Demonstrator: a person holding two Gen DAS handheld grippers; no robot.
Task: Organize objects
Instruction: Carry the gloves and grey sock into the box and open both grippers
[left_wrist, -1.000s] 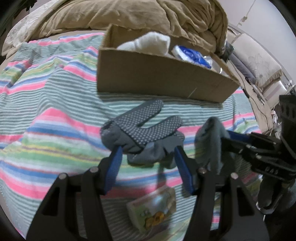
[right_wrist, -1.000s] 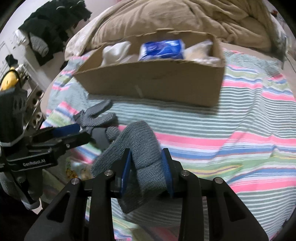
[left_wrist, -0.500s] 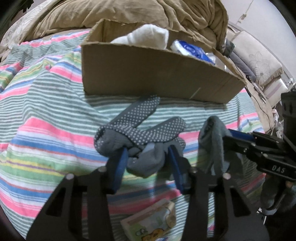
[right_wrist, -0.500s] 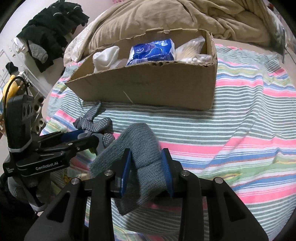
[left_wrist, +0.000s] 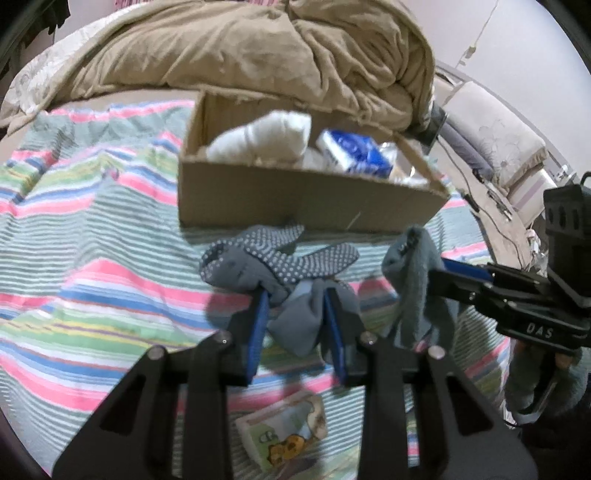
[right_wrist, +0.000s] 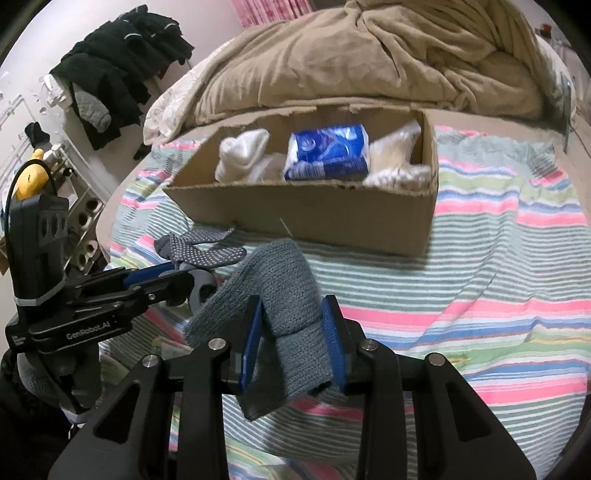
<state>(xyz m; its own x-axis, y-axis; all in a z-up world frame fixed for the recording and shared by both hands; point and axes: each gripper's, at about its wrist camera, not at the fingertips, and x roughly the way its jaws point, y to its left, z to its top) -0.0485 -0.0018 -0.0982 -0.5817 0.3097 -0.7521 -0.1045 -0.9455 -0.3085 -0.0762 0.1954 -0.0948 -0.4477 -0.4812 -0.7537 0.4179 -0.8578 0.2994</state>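
Both hand-held grippers, left (left_wrist: 297, 325) clamping a dotted glove (left_wrist: 280, 258), right (right_wrist: 291, 339) clamping a sock (right_wrist: 284, 295), face the box (right_wrist: 306, 214) just ahead.

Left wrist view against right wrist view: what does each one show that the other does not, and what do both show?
Only the left wrist view shows a small cartoon-printed packet on the striped bedspread below the left gripper, and a pale cushion at far right.

Only the right wrist view shows black clothes hung on the wall and a pale bag at the box's right end.

Both show the cardboard box with a white sock and blue packet, the dotted grey glove clamped in the left gripper, the grey sock clamped in the right gripper, and the tan duvet.
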